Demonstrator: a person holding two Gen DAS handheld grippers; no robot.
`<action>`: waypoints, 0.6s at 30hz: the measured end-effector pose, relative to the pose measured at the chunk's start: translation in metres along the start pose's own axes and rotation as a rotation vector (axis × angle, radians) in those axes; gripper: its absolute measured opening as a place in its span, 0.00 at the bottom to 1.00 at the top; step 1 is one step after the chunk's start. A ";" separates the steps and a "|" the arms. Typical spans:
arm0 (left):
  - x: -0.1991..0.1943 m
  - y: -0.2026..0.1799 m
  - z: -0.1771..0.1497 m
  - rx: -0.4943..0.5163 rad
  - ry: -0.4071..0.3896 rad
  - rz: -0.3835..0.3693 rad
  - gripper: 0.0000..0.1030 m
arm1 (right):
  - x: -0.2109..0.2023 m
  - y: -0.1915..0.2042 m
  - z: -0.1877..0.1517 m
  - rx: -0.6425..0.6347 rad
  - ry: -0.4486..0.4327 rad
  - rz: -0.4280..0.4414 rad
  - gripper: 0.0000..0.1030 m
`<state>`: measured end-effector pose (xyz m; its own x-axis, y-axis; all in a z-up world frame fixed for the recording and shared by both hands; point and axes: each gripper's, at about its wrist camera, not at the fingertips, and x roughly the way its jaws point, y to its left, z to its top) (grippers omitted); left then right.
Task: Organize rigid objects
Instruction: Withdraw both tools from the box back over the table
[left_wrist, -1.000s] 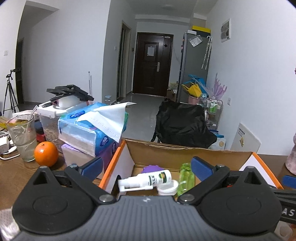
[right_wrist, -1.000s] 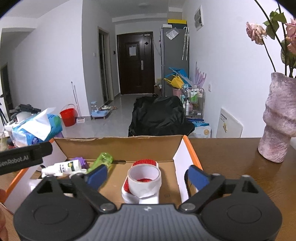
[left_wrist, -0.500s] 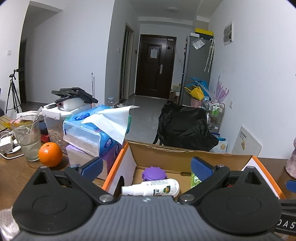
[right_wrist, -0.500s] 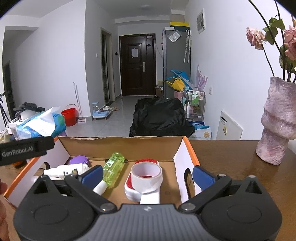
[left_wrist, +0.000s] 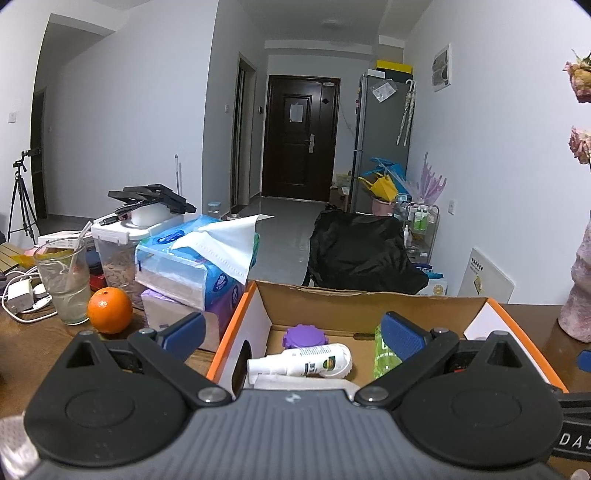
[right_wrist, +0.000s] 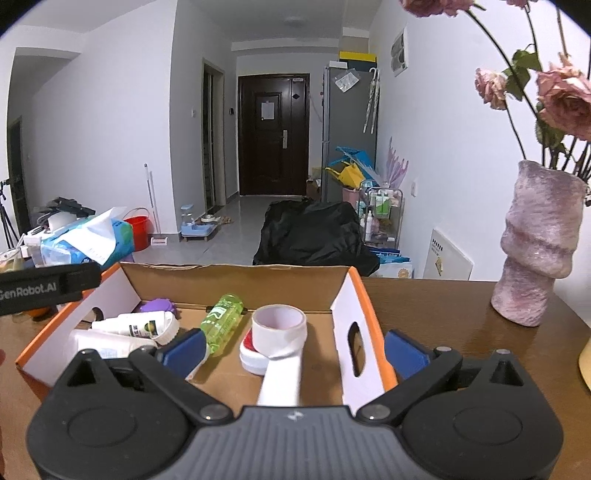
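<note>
Both tools, the left tool and right tool, hang released and empty above a cardboard box on the wooden bench; inside lie a spray bottle, green bottle, purple lid and tape roll.

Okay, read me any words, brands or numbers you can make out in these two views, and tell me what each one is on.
"GenRobot.AI": on the black left gripper body, seen from the right wrist view.
"DAS": cut-off white letters on the black right gripper body, at the left wrist view's edge.
White spray bottle label: too small to read.
Green bottle label: too small.
Tissue pack logos: blurred.
</note>
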<state>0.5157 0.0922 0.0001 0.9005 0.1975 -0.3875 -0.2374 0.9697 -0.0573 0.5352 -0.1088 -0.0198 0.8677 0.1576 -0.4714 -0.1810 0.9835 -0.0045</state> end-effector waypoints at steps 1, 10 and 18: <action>-0.003 0.001 -0.001 0.001 0.001 -0.005 1.00 | -0.003 -0.001 -0.001 -0.001 -0.001 -0.002 1.00; -0.033 0.001 -0.010 0.017 -0.011 -0.025 1.00 | -0.033 -0.012 -0.012 -0.014 -0.015 -0.018 1.00; -0.059 -0.001 -0.020 0.016 -0.003 -0.048 1.00 | -0.062 -0.018 -0.022 -0.024 -0.027 -0.028 1.00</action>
<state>0.4553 0.0768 0.0050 0.9120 0.1509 -0.3815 -0.1878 0.9803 -0.0613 0.4745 -0.1385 -0.0100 0.8845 0.1330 -0.4472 -0.1677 0.9851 -0.0387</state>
